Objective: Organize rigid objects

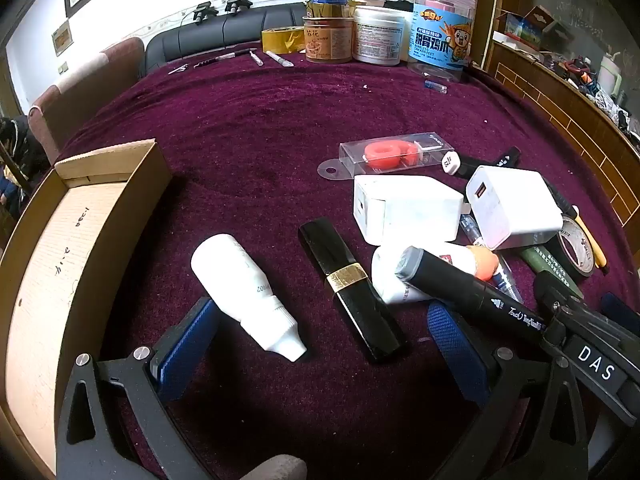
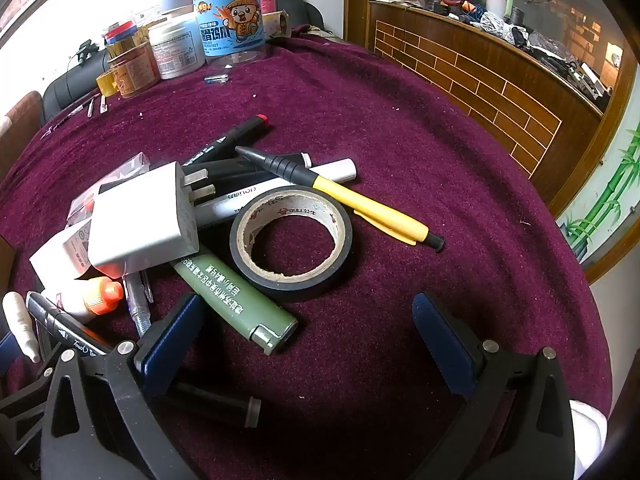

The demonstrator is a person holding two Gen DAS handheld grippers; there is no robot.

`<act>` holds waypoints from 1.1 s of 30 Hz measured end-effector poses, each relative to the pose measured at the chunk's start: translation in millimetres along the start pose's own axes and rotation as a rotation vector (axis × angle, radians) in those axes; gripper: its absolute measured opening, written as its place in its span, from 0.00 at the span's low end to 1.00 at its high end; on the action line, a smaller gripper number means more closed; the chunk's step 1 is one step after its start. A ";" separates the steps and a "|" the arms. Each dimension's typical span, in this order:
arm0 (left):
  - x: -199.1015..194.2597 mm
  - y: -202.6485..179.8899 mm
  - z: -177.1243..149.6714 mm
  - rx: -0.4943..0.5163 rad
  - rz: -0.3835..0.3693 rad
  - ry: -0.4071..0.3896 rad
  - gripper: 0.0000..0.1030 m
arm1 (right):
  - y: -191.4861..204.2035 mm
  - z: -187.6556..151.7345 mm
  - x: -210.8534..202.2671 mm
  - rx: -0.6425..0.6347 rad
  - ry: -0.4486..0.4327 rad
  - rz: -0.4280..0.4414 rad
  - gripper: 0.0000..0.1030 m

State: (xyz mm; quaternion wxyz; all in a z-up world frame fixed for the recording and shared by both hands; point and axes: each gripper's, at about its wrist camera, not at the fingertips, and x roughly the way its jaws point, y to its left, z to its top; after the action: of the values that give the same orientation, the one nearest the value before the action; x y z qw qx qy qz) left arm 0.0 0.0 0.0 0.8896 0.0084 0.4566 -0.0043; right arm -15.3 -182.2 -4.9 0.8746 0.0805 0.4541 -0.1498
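Left gripper (image 1: 316, 344) fingers apart over white bottle (image 1: 244, 288), right gripper (image 2: 308, 340) fingers apart near tape roll (image 2: 291, 242), nothing held

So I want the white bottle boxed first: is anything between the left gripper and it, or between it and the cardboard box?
Nothing visible. The white bottle lies alone on the cloth between the open left gripper fingers, and only bare cloth separates it from the cardboard box.
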 end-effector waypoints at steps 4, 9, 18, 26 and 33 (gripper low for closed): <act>-0.1 0.0 0.0 0.001 0.001 -0.001 0.99 | 0.0 0.0 -0.1 0.000 -0.002 -0.001 1.00; 0.0 0.1 0.0 -0.001 -0.001 -0.001 0.99 | 0.0 0.0 0.0 0.000 -0.002 -0.001 1.00; 0.0 0.1 0.0 0.000 -0.001 -0.001 0.99 | 0.2 -0.1 0.0 0.000 -0.002 -0.001 1.00; 0.0 0.0 0.0 -0.001 -0.001 -0.001 0.99 | 0.5 0.1 0.0 0.000 -0.002 -0.002 1.00; -0.5 -0.5 -0.5 -0.009 0.009 0.001 0.99 | 0.8 0.1 -0.2 0.000 -0.002 -0.002 1.00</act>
State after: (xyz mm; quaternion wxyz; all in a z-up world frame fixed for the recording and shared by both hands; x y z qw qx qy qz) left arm -0.7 -0.5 0.1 0.8894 0.0066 0.4570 0.0015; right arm -15.0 -181.4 -4.7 0.8749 0.0797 0.4534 -0.1508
